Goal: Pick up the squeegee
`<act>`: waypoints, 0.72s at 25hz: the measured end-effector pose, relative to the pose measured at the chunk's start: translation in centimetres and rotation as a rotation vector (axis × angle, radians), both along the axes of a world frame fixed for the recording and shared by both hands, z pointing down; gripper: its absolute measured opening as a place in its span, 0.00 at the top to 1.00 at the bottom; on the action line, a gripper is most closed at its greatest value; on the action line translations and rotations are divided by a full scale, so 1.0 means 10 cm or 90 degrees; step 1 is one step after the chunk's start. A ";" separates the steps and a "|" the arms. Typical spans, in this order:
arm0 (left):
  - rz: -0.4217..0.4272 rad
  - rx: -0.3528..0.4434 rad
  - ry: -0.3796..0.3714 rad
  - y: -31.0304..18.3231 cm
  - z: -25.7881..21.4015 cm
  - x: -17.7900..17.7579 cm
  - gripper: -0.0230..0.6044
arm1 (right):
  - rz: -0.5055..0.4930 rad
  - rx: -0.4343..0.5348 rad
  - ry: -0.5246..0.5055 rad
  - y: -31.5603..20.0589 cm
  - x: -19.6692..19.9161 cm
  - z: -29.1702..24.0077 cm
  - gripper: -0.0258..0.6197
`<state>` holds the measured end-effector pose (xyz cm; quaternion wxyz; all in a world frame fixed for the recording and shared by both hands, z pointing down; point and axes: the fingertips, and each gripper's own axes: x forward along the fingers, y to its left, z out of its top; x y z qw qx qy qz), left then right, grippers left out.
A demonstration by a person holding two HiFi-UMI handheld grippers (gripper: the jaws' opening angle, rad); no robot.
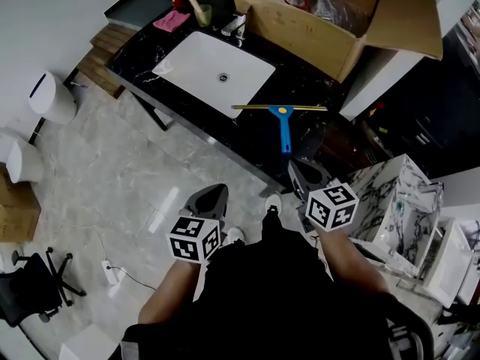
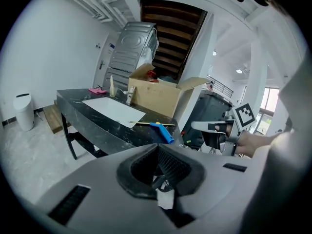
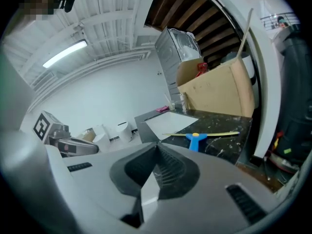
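The squeegee (image 1: 285, 128), blue-handled with a thin yellow blade, lies flat on the black marble counter (image 1: 255, 137) to the right of the sink, handle toward me. It also shows as the squeegee (image 2: 162, 131) in the left gripper view and the squeegee (image 3: 196, 139) in the right gripper view. My right gripper (image 1: 306, 172) hovers just short of the counter's near edge, below the handle, shut and empty. My left gripper (image 1: 212, 196) hangs lower left over the floor, shut and empty. Their jaws meet at left gripper (image 2: 158, 147) and right gripper (image 3: 157, 145).
A white sink (image 1: 214, 70) with a faucet (image 1: 236, 27) is set in the counter. An open cardboard box (image 1: 330, 21) stands behind the squeegee. A white bin (image 1: 51, 96) sits at the left, marble-patterned boxes (image 1: 397, 201) at the right, and an office chair (image 1: 30, 283) at the lower left.
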<state>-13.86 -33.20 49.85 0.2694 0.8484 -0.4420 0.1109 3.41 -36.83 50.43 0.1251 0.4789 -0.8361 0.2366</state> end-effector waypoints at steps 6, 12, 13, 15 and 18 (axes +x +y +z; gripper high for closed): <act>-0.004 -0.016 -0.009 -0.20 -0.02 0.10 0.94 | -0.002 -0.013 0.030 -0.36 0.05 0.15 0.88; -0.019 -0.020 -0.006 -0.40 -0.14 0.12 0.94 | 0.011 -0.031 0.038 -0.69 0.15 0.35 0.83; -0.023 -0.020 -0.006 -0.43 -0.14 0.12 0.94 | 0.018 -0.037 0.040 -0.75 0.19 0.40 0.83; -0.032 -0.018 -0.010 -0.47 -0.15 0.12 0.94 | 0.026 -0.048 0.048 -0.86 0.25 0.49 0.81; -0.048 -0.013 -0.018 -0.52 -0.19 0.08 0.94 | 0.031 -0.060 0.072 -1.05 0.29 0.63 0.78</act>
